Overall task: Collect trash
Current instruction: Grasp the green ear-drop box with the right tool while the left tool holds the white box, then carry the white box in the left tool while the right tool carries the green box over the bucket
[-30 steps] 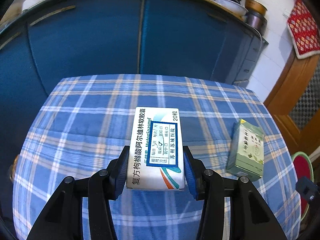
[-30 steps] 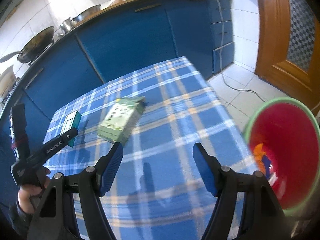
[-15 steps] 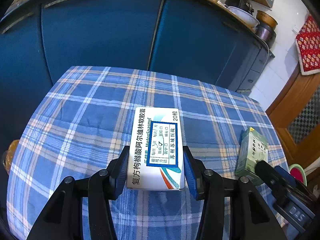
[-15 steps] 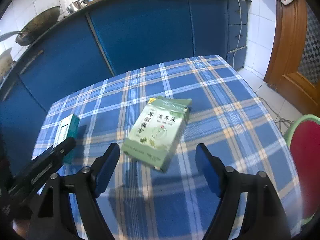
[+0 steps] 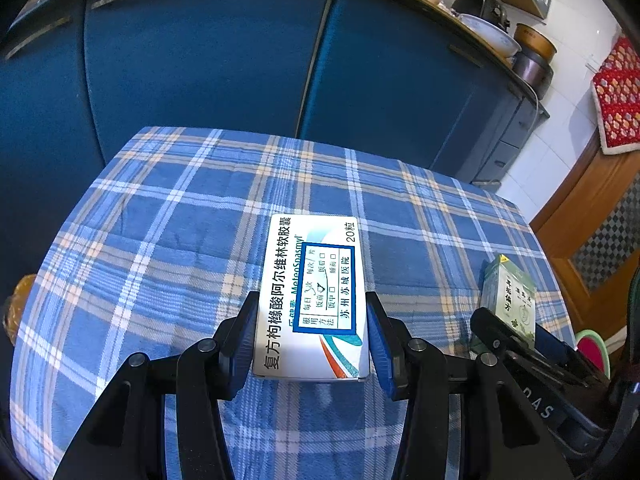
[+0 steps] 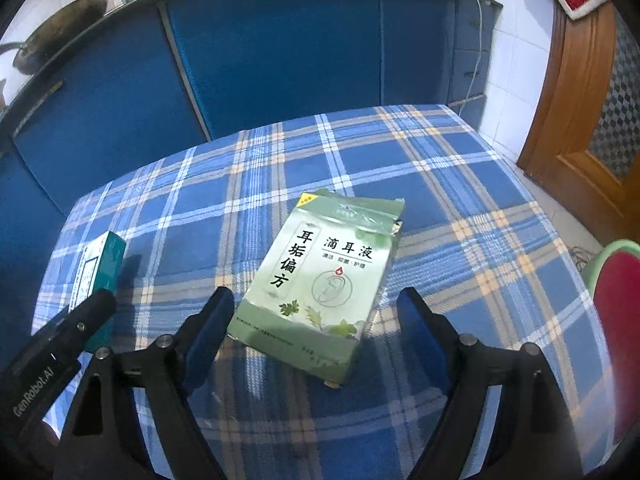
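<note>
My left gripper (image 5: 312, 332) is shut on a white medicine box (image 5: 314, 296) with Chinese print, held just above the blue plaid tablecloth (image 5: 160, 240). The box also shows in the right wrist view (image 6: 100, 276) at the left, teal side up. A green ear-drop box (image 6: 324, 284) lies flat on the cloth; in the left wrist view it (image 5: 510, 300) is at the right. My right gripper (image 6: 316, 328) is open, its jaws on either side of the green box's near end, not touching it.
A red bin with a green rim (image 6: 616, 340) stands on the floor off the table's right edge. Blue kitchen cabinets (image 5: 240, 60) stand behind the table. A wooden door (image 6: 580, 120) is at the right. A wok (image 6: 60, 28) sits on the counter.
My right gripper has swung left from the red bin and closed in on the green box, which now lies between its open jaws. My left gripper keeps holding the white box.
</note>
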Available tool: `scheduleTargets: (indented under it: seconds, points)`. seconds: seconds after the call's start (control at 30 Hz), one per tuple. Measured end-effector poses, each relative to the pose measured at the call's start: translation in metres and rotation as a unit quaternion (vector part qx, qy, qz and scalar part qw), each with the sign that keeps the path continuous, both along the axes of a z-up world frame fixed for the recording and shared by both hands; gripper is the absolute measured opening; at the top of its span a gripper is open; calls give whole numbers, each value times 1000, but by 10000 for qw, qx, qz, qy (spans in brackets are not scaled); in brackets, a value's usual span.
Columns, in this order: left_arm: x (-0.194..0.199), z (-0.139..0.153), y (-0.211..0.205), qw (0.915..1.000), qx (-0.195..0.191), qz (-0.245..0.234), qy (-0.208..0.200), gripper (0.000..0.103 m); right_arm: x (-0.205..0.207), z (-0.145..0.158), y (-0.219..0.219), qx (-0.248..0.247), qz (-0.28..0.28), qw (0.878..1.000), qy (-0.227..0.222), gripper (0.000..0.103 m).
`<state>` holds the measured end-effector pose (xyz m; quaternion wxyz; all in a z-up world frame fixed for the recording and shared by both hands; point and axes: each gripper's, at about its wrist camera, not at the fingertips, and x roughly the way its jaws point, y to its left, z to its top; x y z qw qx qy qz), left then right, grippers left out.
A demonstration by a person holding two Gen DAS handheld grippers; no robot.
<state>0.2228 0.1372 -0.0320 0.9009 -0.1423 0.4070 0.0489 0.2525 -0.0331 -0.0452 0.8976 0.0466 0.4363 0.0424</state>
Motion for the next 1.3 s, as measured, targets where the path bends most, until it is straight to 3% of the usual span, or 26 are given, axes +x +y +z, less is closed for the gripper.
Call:
scheduleTargets:
  seconds: [0.1, 0.3, 0.73, 1.3]
  points:
    - [1, -1, 0, 10000, -8, -17, 14, 51, -1, 0, 3, -210, 31, 9998, -41, 72]
    - [1, 0, -1, 10000, 1, -71, 3, 51, -4, 2, -5, 6, 72, 10000, 28, 68]
    - [-3, 6, -20, 9991, 81, -389, -136, 51, -47, 25, -35, 313, 235, 9991, -131, 64]
    - [-26, 32, -73, 9937, 316, -1016, -339, 51, -116, 51, -103, 577, -65, 9971, -497, 62]
